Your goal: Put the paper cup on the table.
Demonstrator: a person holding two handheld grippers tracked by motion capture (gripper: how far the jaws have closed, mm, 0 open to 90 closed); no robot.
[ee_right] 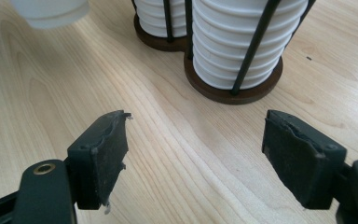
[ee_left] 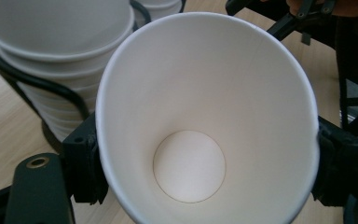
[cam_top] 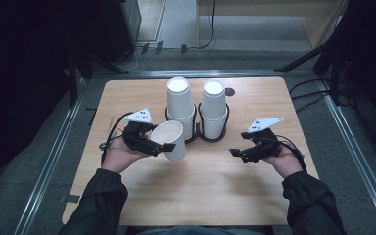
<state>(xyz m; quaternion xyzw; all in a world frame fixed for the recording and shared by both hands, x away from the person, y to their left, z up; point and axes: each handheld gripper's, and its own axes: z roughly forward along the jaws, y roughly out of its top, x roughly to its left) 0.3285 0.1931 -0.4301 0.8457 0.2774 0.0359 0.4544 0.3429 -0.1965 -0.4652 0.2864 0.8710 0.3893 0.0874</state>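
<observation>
Clamped between the jaws of the left gripper (cam_top: pixel 160 146), a single white paper cup (ee_left: pixel 205 126) is tilting its empty mouth toward the person, held clear above the table (cam_top: pixel 210 191), probably just separated for placing. Behind it, two black wire holders (cam_top: pixel 214 134) are keeping nested cup stacks (cam_top: pixel 180 105) upright. Right gripper (ee_right: pixel 193 154) is hovering with its jaws spread wide, holding nothing.

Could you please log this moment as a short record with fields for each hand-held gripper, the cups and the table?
left hand-held gripper: shut on a single white paper cup, tilted, held off the table
right hand-held gripper: open, holding nothing, above bare wood
cup stacks: two, upside down, in a twin black wire holder
table: light wood
</observation>
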